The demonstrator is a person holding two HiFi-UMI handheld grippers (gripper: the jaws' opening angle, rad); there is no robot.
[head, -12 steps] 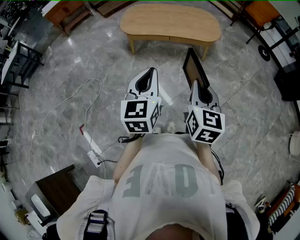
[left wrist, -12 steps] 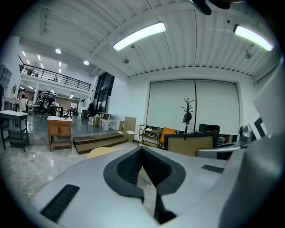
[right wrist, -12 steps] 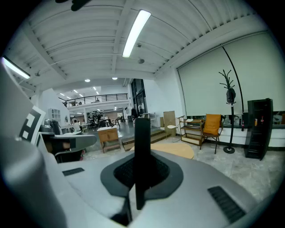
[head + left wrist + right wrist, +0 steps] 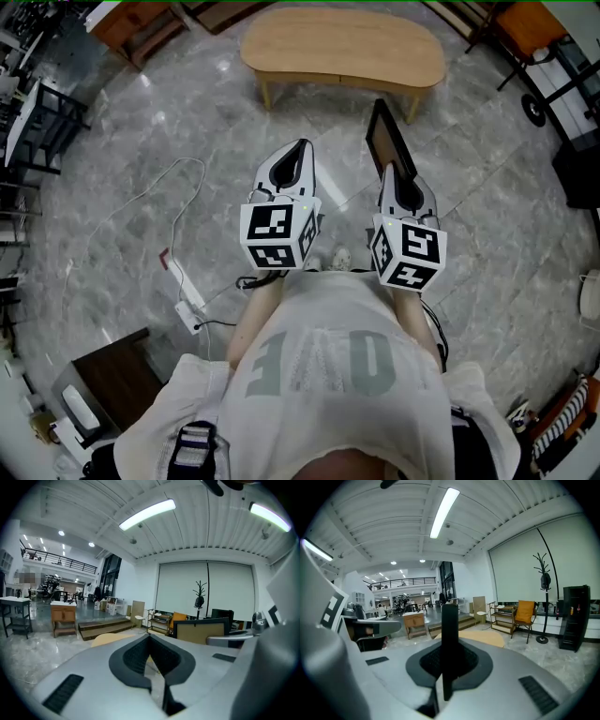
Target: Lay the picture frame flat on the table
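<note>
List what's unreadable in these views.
Picture frame face: right gripper view sees it edge-on; head view too oblique to tell front from back.
Hands: head view, hidden behind the left gripper and right gripper marker cubes.
Table far legs: head view, under its top.

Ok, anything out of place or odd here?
Nothing spilled or broken. Only a white power strip and its cable lie loose across the floor left of the person. The picture frame is held on edge in the right gripper, short of the table.
</note>
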